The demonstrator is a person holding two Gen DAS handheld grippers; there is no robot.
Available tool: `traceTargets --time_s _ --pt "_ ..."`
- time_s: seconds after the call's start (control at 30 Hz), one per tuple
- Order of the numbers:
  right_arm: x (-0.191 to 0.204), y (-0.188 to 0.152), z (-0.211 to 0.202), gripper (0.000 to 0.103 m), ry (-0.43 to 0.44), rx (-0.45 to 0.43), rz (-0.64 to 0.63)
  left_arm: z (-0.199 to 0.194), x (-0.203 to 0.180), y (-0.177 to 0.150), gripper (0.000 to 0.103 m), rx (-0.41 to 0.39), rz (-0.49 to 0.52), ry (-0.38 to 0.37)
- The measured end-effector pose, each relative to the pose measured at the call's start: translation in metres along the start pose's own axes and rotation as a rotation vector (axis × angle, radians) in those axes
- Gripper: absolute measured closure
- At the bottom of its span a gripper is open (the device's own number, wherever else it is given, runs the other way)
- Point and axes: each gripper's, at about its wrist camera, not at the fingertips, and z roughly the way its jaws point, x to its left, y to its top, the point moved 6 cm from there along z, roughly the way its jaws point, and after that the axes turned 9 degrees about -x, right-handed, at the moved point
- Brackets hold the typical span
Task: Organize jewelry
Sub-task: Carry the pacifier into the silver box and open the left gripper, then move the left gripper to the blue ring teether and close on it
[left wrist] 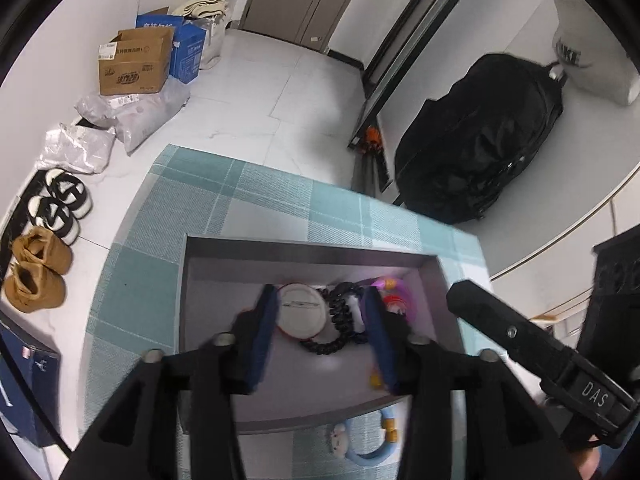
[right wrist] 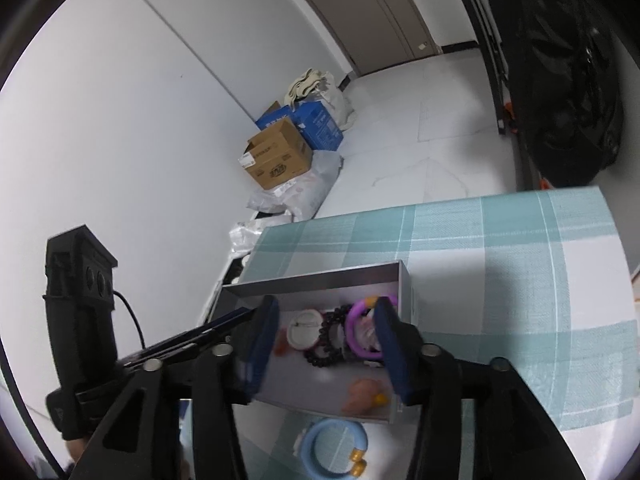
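Note:
A grey open box (left wrist: 304, 254) (right wrist: 320, 278) sits on a teal checked cloth. Inside lie a round white badge (left wrist: 300, 312) (right wrist: 306, 330), a black bead bracelet (left wrist: 340, 320) (right wrist: 330, 340), a purple ring bracelet (right wrist: 358, 318) and an orange charm (right wrist: 362, 396). A light blue bracelet (left wrist: 374, 446) (right wrist: 332, 450) lies on the cloth in front of the box. My left gripper (left wrist: 320, 336) is open and empty above the box. My right gripper (right wrist: 326, 344) is open and empty above the box too.
The teal checked cloth (left wrist: 240, 196) (right wrist: 500, 240) covers the table. On the floor are cardboard boxes (left wrist: 136, 60), plastic bags (left wrist: 132, 116) and shoes (left wrist: 60, 204) at the left. A black backpack (left wrist: 484, 136) stands at the right.

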Motion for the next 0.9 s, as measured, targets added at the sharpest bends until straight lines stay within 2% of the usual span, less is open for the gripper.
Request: traceTargets --time_s 0.1,0.2,0.4,0.9 --pt "-0.003 0.000 -0.005 0.052 -0.004 -0.006 0.000 -0.003 0.001 0.000 0.054 0.000 -0.044 -0.021" --pt "-0.006 0.003 -0.013 0.051 -0.018 -0.032 -0.009 -0.006 0.001 0.001 0.053 -0.008 -0.040 -0.009" --pt "-0.006 0.003 -0.029 0.040 -0.026 -0.065 -0.021 -0.010 0.000 -0.005 0.053 0.001 -0.010 0.025" --pt "-0.003 -0.005 -0.046 0.024 -0.065 -0.092 -0.105 -0.027 -0.022 -0.018 0.052 0.007 0.114 -0.007"
